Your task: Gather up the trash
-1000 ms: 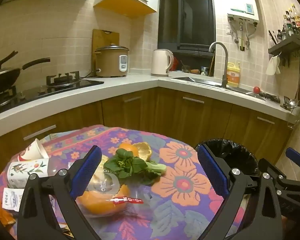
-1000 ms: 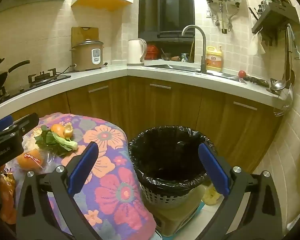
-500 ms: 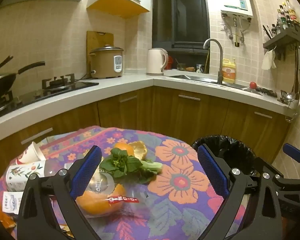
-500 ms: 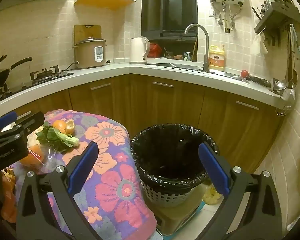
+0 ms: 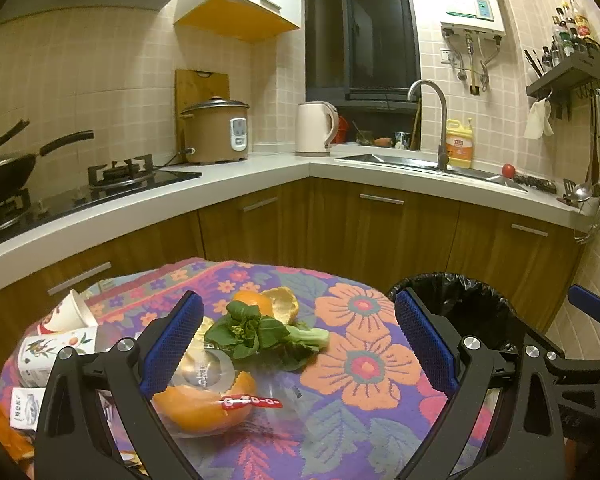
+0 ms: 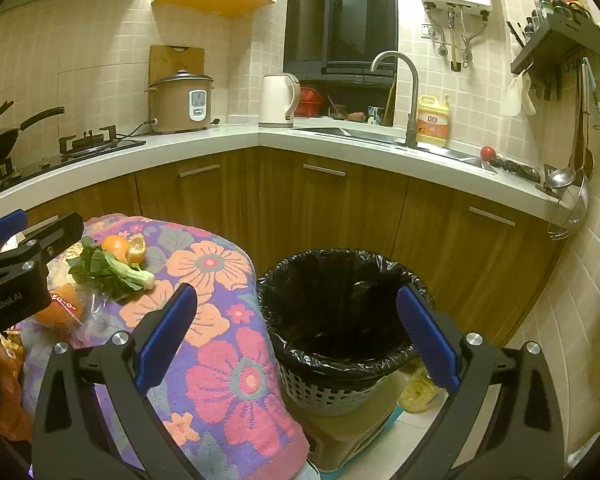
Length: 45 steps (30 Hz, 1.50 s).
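Left gripper (image 5: 296,344) agape over greens (image 5: 260,334); right gripper (image 6: 296,336) agape, alone showing bin (image 6: 340,320) interior.

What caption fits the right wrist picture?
Open right gripper hovers over black-lined plastic trash basket beside flowery purple tablecloth holding leafy green vegetable scrap.

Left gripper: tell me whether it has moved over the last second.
Yes. The left gripper has pulled back and tilted up slightly: the trash bin and rice cooker have slid left and shrunk in its view.
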### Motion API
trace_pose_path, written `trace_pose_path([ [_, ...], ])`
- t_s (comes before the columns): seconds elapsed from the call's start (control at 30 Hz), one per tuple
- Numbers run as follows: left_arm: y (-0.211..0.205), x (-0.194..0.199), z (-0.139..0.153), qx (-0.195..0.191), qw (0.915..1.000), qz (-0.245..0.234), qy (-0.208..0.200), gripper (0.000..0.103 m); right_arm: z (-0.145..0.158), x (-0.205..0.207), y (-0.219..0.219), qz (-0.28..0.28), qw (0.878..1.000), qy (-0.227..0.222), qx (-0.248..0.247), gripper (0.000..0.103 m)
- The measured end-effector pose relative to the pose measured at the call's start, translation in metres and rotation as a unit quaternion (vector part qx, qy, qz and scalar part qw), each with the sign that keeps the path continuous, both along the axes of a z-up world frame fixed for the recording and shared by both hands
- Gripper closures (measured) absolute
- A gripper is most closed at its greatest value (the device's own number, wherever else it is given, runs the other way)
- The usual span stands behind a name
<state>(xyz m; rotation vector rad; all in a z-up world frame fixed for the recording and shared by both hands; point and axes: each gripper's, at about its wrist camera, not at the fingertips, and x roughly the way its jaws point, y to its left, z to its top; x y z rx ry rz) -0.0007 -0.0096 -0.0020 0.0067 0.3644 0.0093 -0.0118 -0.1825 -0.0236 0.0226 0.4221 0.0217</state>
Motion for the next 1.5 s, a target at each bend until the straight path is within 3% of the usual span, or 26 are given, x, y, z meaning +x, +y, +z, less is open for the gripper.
trace_pose_path([
  [1.5,0.0068,0.0034,-0.0034,-0.007,0.9999,0.011,0.002,0.009,0.0018,0.0048,-0.0037,-0.005,1.0,0.003,-0.004,0.008],
])
